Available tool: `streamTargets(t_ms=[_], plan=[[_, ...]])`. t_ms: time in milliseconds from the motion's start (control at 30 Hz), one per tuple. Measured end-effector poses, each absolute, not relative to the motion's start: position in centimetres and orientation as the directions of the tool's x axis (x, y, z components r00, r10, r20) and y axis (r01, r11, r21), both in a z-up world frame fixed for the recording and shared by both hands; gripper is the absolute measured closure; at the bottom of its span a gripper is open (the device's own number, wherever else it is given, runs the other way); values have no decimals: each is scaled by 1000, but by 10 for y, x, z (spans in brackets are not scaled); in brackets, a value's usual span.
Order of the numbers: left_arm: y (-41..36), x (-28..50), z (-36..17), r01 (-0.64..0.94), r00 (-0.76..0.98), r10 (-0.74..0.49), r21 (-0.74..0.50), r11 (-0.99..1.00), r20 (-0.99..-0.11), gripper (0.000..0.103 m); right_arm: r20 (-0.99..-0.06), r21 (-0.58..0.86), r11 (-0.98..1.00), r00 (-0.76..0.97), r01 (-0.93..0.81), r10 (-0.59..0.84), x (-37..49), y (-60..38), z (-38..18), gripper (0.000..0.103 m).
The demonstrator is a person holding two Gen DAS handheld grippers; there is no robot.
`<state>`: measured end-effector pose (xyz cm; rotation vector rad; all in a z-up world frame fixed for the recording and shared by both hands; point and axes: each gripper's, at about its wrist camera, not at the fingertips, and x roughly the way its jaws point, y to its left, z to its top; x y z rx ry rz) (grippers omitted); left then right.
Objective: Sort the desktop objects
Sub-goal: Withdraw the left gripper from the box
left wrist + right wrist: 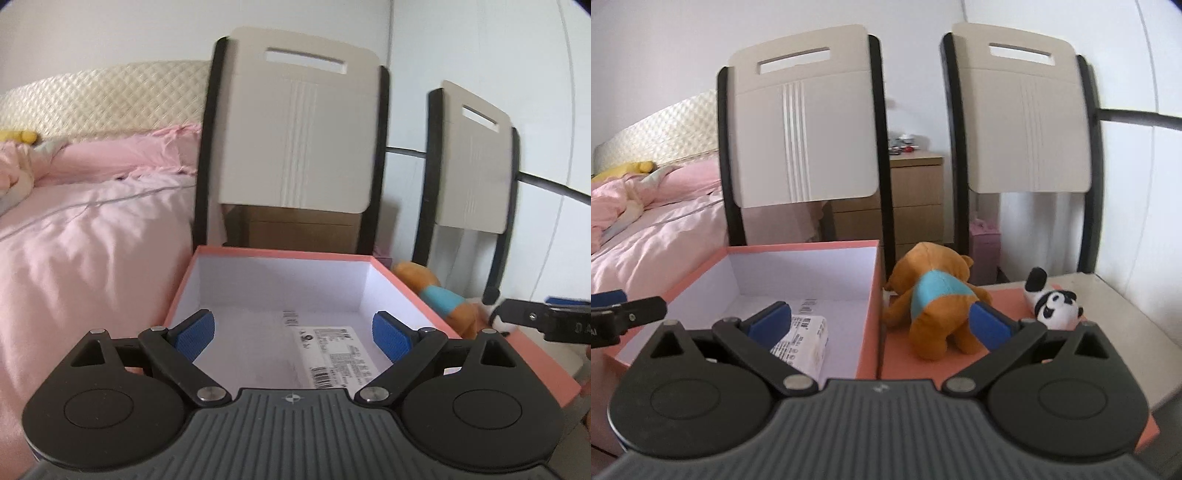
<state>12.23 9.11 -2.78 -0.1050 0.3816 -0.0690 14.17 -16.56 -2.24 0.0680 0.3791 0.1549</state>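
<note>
A pink box (413,291) with a white inside stands open below my left gripper (293,336), which is open and empty above it. A white packet with printed labels (332,354) lies on the box floor; it also shows in the right wrist view (807,341). My right gripper (882,323) is open and empty, straddling the box's right wall (873,306). An orange plush bear in a teal shirt (934,299) stands on the pink lid (905,358) just right of the box. A panda plush (1052,301) lies further right.
Two white-backed chairs (801,125) (1027,114) stand behind the table. A bed with pink bedding (85,240) lies to the left. A wooden drawer unit (916,199) stands behind the chairs. The beige table edge (1137,325) runs on the right.
</note>
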Motion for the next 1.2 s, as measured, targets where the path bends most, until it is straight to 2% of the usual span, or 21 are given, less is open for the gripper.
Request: streamTargets(t_ms=[267, 533, 1200], plan=[[88, 124, -36, 52, 915, -94, -115, 992, -392, 9, -396, 56, 985, 902, -161, 170, 149, -153, -26, 0], [89, 125, -42, 58, 902, -103, -118, 991, -418, 9, -399, 74, 988, 904, -132, 151, 149, -162, -28, 0], [89, 123, -45, 82, 901, -117, -103, 991, -417, 9, -402, 82, 993, 908, -91, 116, 148, -165, -30, 0]])
